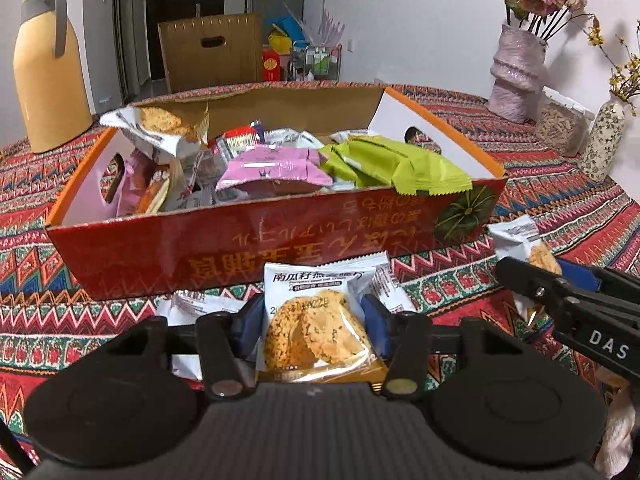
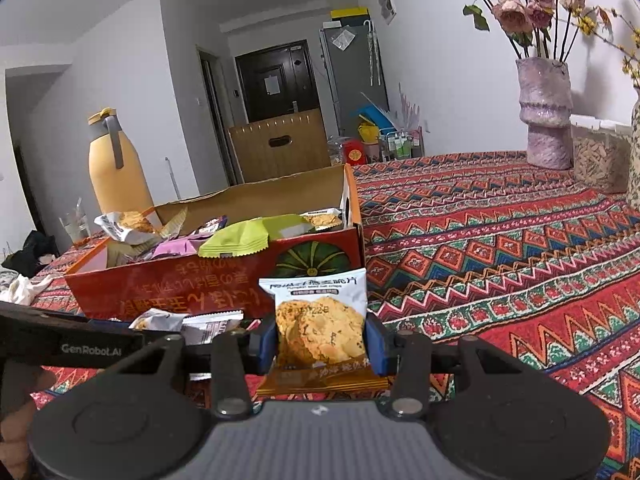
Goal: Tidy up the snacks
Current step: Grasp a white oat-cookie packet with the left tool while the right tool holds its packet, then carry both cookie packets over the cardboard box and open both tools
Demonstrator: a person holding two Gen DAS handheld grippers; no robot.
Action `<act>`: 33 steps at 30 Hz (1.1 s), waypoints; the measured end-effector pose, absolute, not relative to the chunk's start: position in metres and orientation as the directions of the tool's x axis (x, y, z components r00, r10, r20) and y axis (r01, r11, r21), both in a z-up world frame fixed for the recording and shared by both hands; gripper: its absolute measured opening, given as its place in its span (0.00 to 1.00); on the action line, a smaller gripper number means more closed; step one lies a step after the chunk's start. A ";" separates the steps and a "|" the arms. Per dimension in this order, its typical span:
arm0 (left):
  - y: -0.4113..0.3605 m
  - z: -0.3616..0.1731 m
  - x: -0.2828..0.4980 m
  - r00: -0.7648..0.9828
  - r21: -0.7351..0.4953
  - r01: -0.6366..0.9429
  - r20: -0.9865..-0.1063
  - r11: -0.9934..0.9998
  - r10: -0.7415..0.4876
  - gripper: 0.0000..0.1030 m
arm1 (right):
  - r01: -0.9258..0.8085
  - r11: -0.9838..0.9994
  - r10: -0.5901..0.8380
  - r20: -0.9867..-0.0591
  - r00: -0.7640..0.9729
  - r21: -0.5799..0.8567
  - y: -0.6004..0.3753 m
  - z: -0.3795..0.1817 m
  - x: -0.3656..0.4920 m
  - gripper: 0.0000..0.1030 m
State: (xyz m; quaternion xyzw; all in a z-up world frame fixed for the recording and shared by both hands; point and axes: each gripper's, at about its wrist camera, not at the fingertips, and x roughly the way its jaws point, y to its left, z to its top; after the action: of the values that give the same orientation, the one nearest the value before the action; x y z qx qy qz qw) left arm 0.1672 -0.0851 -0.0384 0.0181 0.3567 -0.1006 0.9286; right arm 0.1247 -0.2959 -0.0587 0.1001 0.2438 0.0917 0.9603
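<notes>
- Cookie packets sit one in each gripper – the left gripper (image 1: 314,320) has its jaws clenched on a cookie packet (image 1: 316,320), the right gripper (image 2: 320,338) grasps a second packet (image 2: 320,328).
- Both are held low over the patterned surface (image 2: 520,260), just in front of the red box (image 1: 240,248), which already holds green and pink packs.
- Step in hand: pick-up done, drop pending.
- Next: lift clear of the front wall, then release inside.
- Loose wrappers (image 2: 192,322) near the box – probably more cookies, hard to tell.
</notes>
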 end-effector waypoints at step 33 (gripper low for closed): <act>-0.070 0.061 0.142 0.895 -0.008 0.126 -0.430 0.992 -0.117 0.52 | -0.141 0.979 0.177 -0.278 0.944 0.144 -0.279 0.015 0.127 0.43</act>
State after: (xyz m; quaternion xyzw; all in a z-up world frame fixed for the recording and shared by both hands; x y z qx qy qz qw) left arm 0.1422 -0.0698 0.0608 0.0099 0.2200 -0.0624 0.9734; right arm 0.1269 -0.2790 0.0151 0.0614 0.1463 0.0808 0.9840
